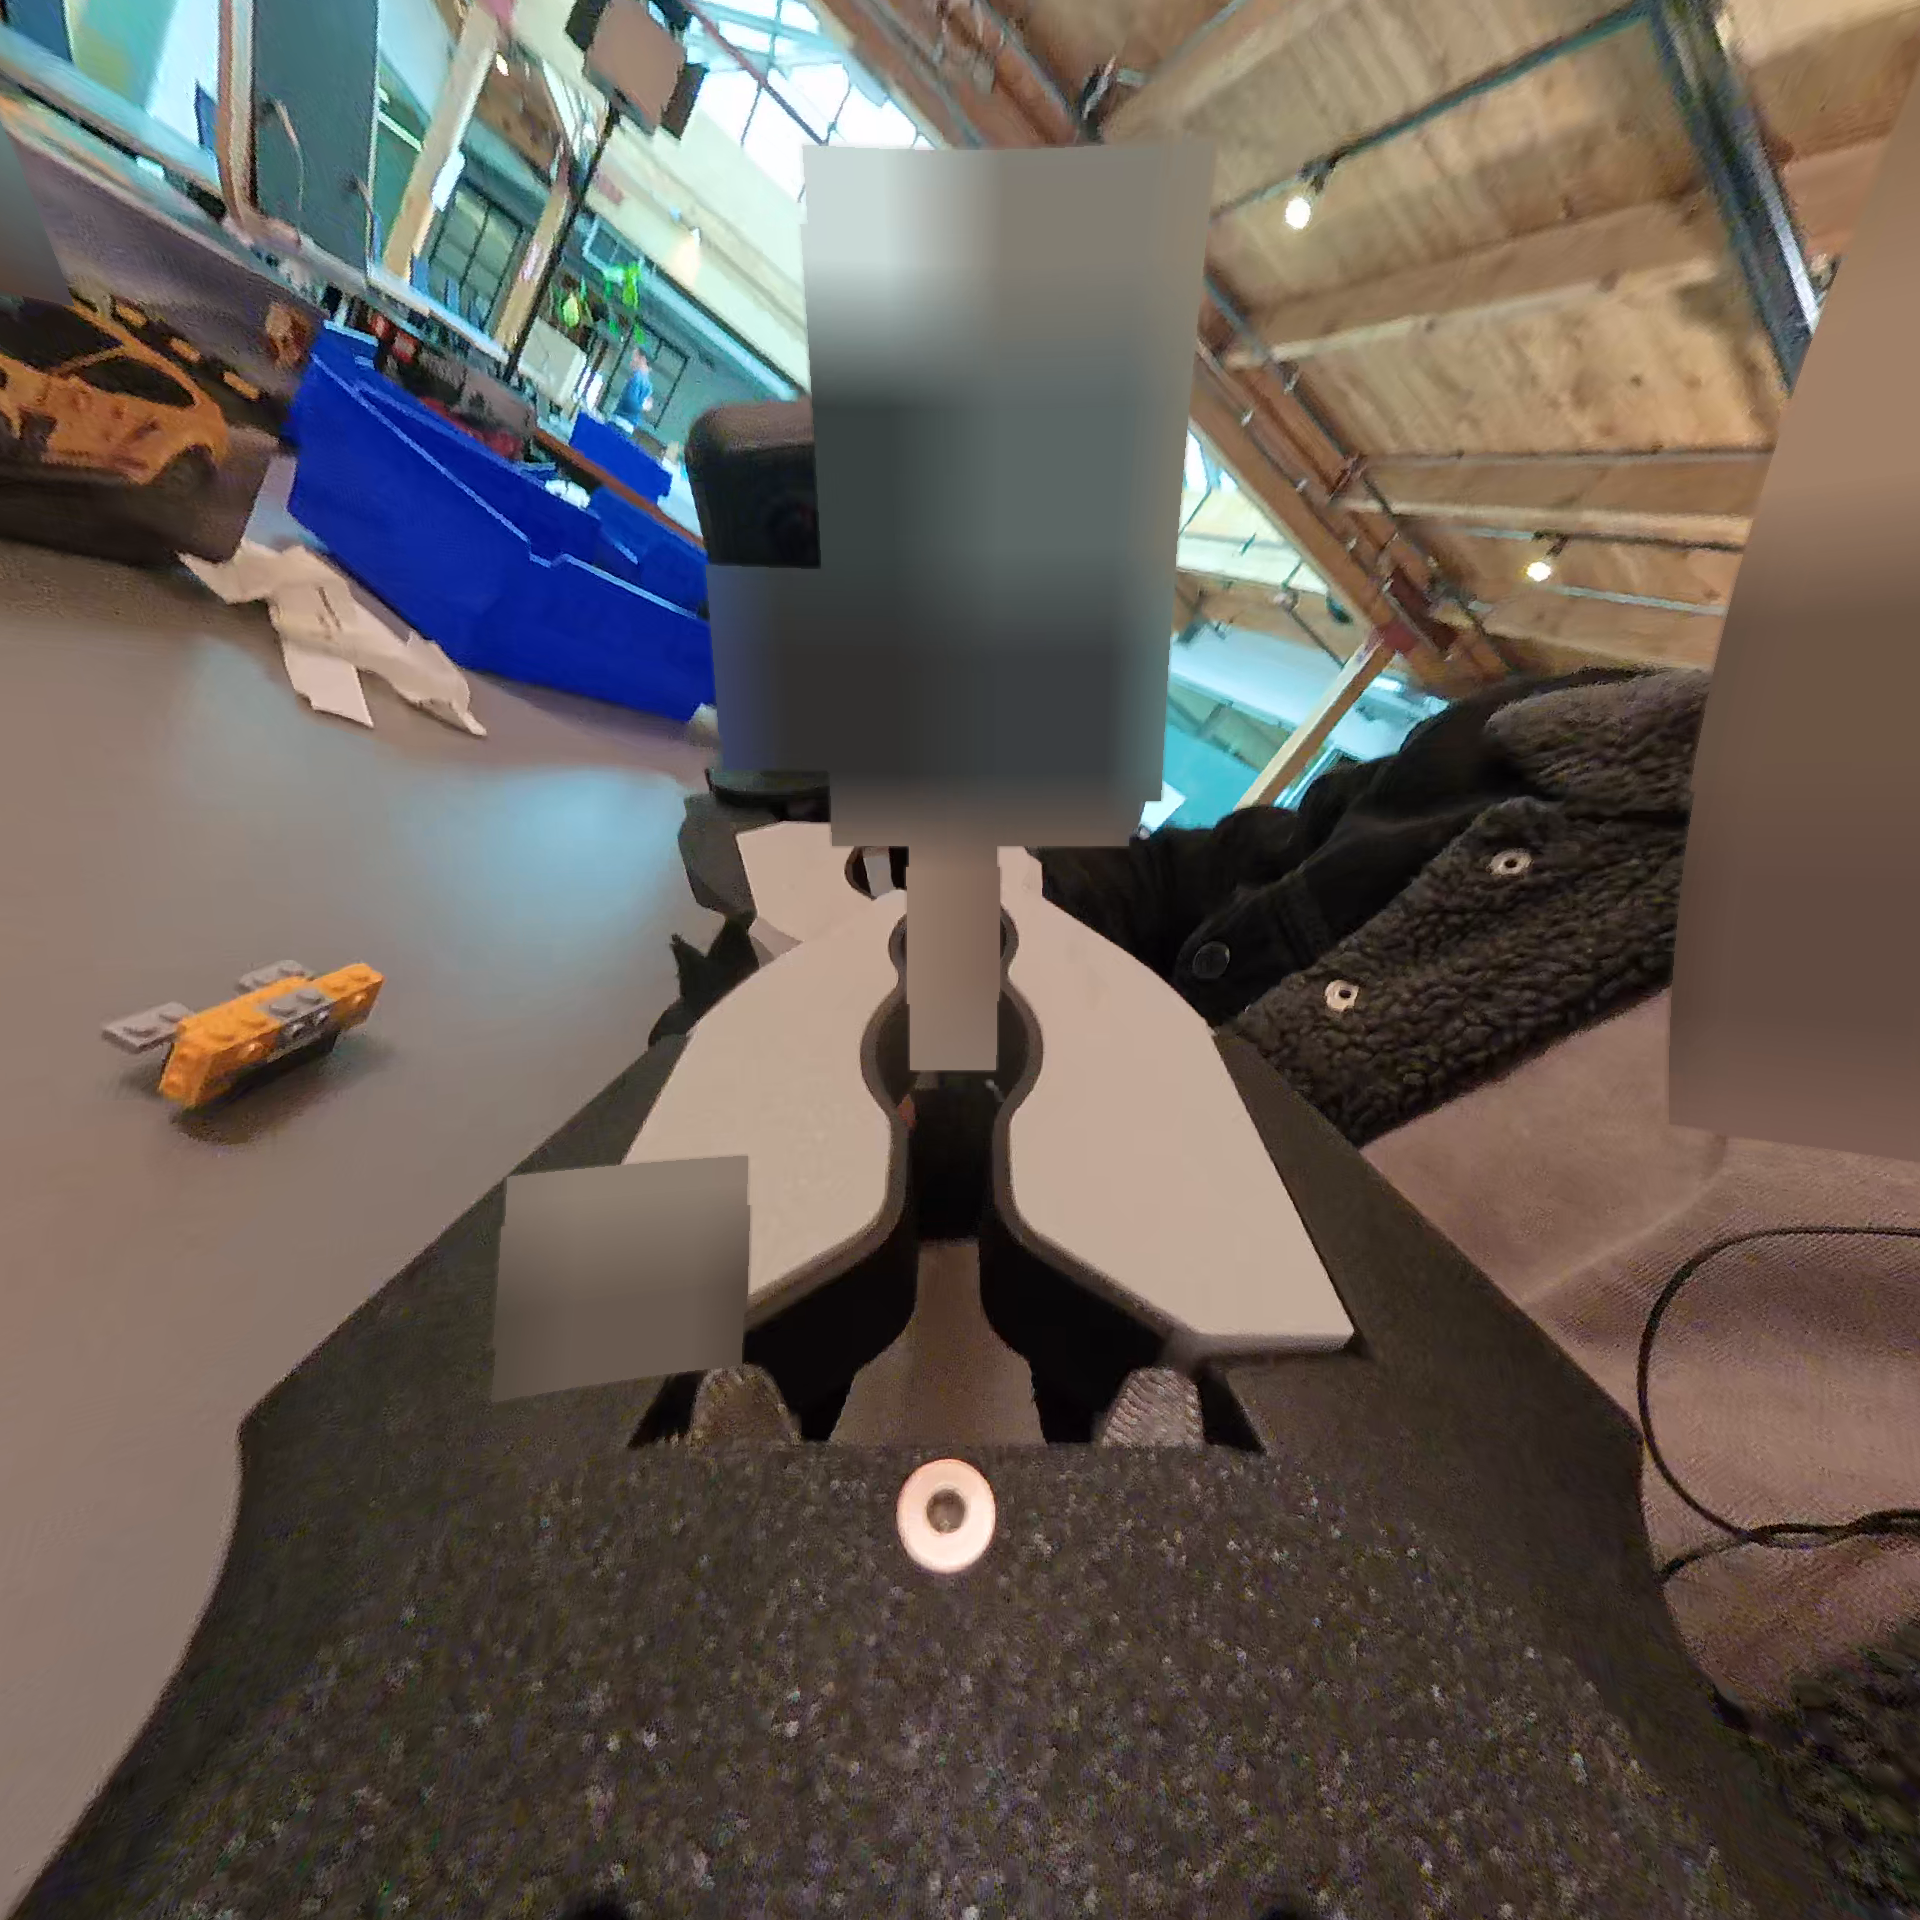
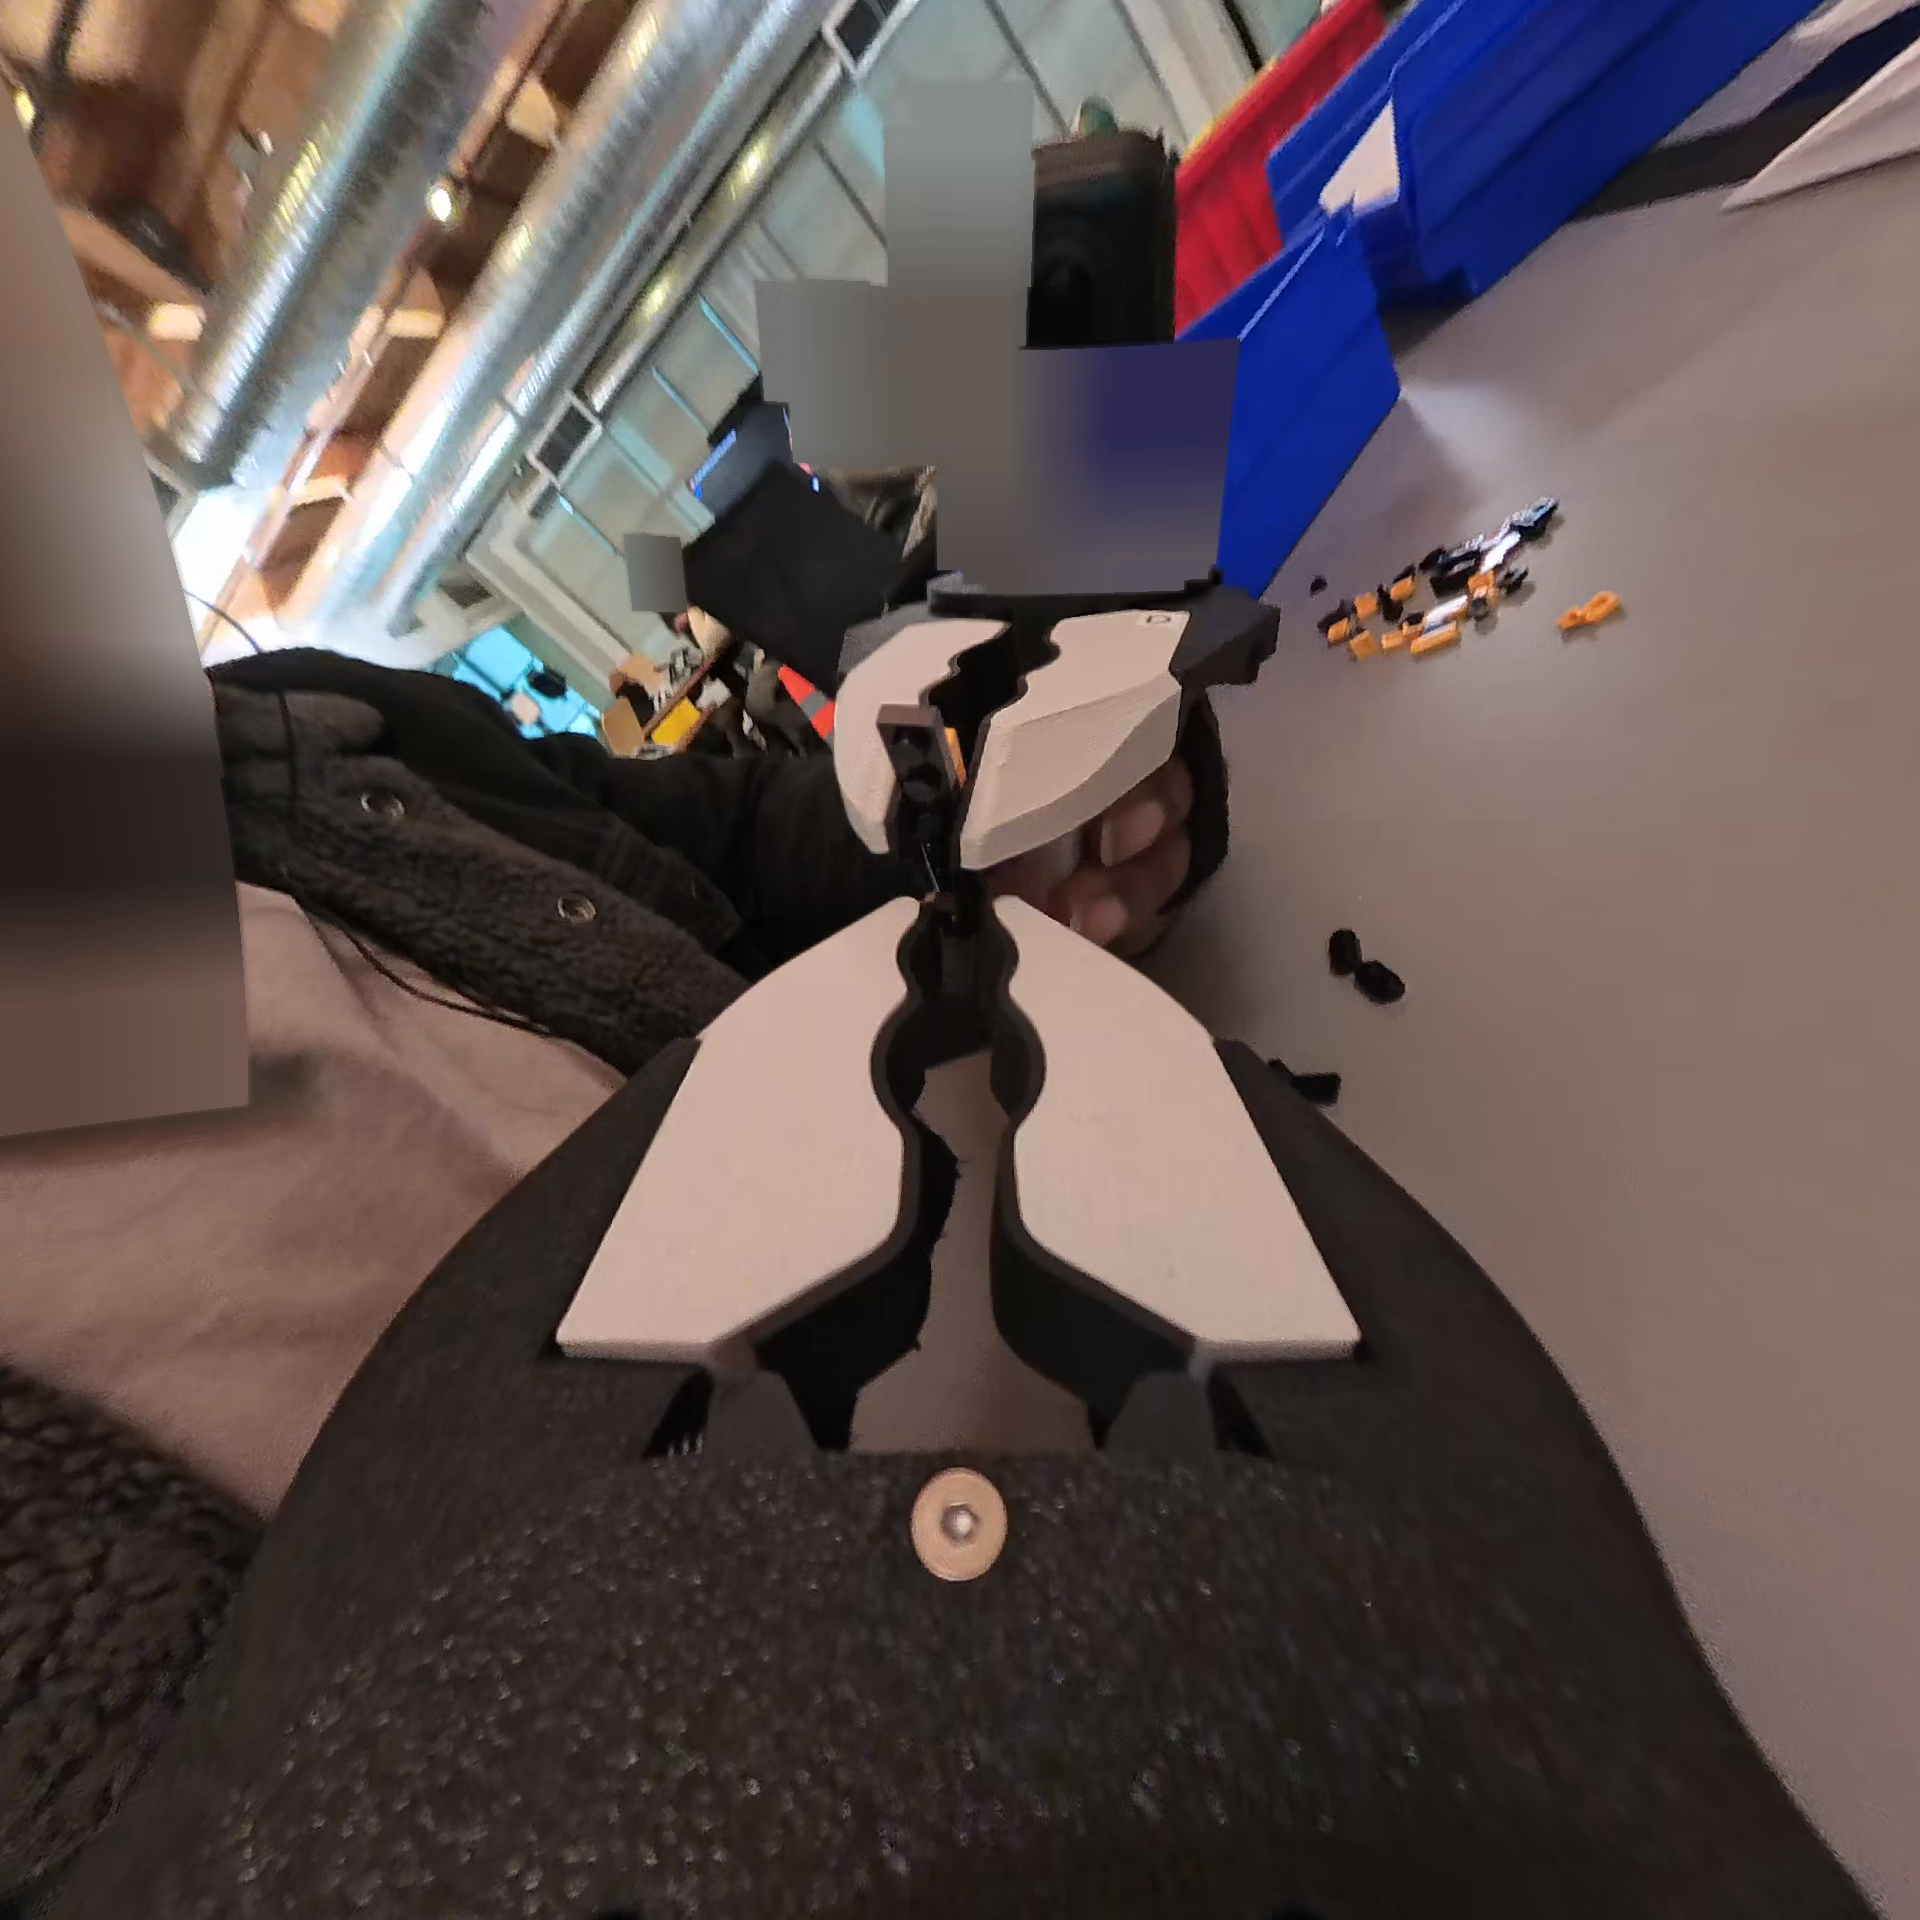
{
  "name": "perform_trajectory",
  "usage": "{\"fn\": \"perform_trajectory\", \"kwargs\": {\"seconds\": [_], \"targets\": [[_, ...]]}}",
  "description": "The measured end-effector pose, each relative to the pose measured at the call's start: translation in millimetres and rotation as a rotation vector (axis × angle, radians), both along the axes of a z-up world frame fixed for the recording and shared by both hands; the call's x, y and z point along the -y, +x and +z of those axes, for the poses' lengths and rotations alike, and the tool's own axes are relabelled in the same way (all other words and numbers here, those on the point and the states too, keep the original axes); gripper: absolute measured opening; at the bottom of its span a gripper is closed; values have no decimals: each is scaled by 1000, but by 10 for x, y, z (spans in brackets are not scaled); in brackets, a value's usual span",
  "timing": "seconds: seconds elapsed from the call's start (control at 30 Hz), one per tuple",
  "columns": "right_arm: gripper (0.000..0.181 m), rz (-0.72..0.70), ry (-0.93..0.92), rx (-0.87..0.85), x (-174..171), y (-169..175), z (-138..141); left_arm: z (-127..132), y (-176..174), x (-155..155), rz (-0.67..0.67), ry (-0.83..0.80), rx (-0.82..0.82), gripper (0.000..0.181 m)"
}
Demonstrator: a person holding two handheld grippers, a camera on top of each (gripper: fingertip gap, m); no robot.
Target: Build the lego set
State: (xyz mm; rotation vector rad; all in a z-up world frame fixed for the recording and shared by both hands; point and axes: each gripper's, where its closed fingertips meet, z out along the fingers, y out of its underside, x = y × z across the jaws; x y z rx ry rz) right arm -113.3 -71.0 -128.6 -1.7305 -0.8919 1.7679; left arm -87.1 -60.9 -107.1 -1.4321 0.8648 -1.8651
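Observation:
In the right wrist view my left gripper (image 2: pixel 940 831) faces me, held by a hand (image 2: pixel 1132 842). It is shut on a dark grey lego piece with an orange part (image 2: pixel 920 758). My right gripper (image 2: pixel 951 920) meets it tip to tip, jaws almost together on a thin black piece (image 2: pixel 933 878) that touches the dark piece. In the left wrist view my left gripper (image 1: pixel 951 935) has its tips under a blurred patch. An orange and grey lego sub-assembly (image 1: pixel 260 1023) lies on the grey table (image 1: pixel 312 831) to the left.
Loose orange and black lego pieces (image 2: pixel 1444 603) and small black pieces (image 2: pixel 1366 966) lie on the table. Blue bins (image 1: pixel 468 540) (image 2: pixel 1299 416), a box with a yellow car picture (image 1: pixel 94 416) and torn paper (image 1: pixel 332 644) stand behind. A black jacket (image 1: pixel 1455 883) and a cable (image 1: pixel 1662 1403) are at the right. Both grippers' tips are close together, under 4 cm apart.

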Motion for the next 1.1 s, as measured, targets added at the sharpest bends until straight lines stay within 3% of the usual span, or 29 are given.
{"fn": "perform_trajectory", "kwargs": {"seconds": [0.4, 1.1], "targets": [[6, -93, 72, 3, -52, -104, 119, 85, -12, 7, 13, -6, 36, 9], [7, -158, 41, 39, -119, 16, -1, 17, -49, -147, 32, -126, 52, 9]]}}
